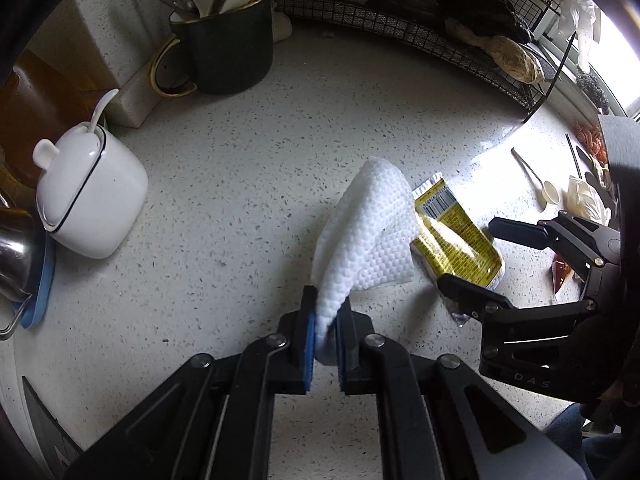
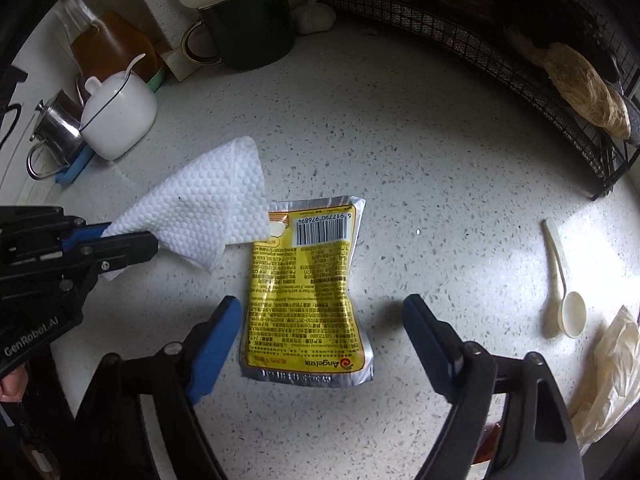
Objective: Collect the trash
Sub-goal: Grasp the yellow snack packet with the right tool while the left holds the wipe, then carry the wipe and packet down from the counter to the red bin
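On the speckled tabletop [image 2: 440,160], our left tongs [image 1: 326,316] pinch the soft paper towel [image 1: 368,224] while our right tongs [image 2: 320,320] straddle, without gripping, the light, slippery, crinkly yellow pouch [image 2: 308,292], best pinched across its flat middle.

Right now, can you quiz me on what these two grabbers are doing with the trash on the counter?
1. True or false: the left gripper is shut on the white paper towel.
2. What lies on the counter between the right gripper's open jaws?
A. a spoon
B. the yellow packet
C. a mug
3. Fill in: the white plastic spoon lies to the packet's ____ in the right wrist view.

Key: 1 true. 2 B; the jaws straddle the packet but do not press on it. 3 right.
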